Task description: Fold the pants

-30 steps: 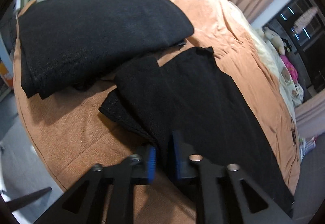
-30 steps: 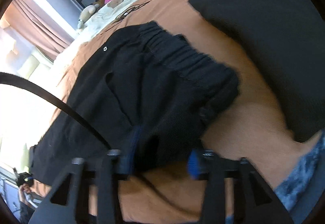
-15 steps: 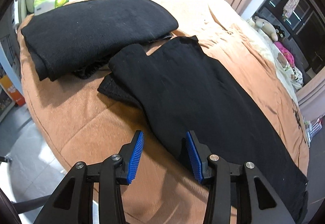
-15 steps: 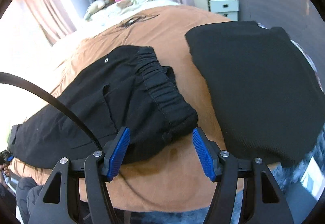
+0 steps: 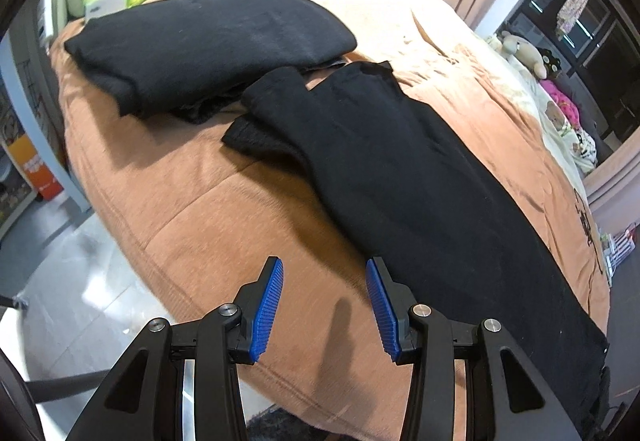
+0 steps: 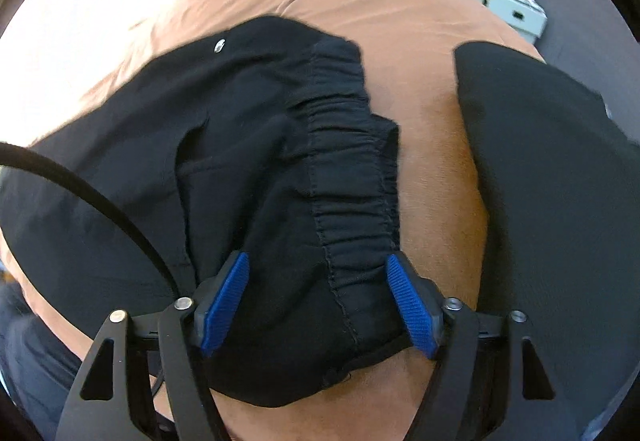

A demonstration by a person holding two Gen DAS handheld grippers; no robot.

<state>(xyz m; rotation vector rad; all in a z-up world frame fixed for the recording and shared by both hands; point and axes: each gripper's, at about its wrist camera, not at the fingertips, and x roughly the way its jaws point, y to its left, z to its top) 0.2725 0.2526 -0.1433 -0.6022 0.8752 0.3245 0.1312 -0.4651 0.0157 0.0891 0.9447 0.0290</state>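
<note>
Two grippers in view, one per wrist camera. Black pants (image 5: pixel 404 177) lie lengthwise and flat on the orange-brown blanket (image 5: pixel 192 209) of the bed, leg ends toward a folded black garment (image 5: pixel 208 45), which lies just beside them on the same blanket. Left gripper (image 5: pixel 322 309): jaws apart, nothing between the blue pads, only bare blanket below; the pants' long edge runs just right of it. Its jaws have just been opening. Right gripper (image 6: pixel 318 305): over the waist end, jaws apart, elastic waistband (image 6: pixel 352 181) bunched between the pads, pads not pressing on the cloth; jaws have just been closing. Stuffed toys (image 5: pixel 524 51) sit at the far side.
</note>
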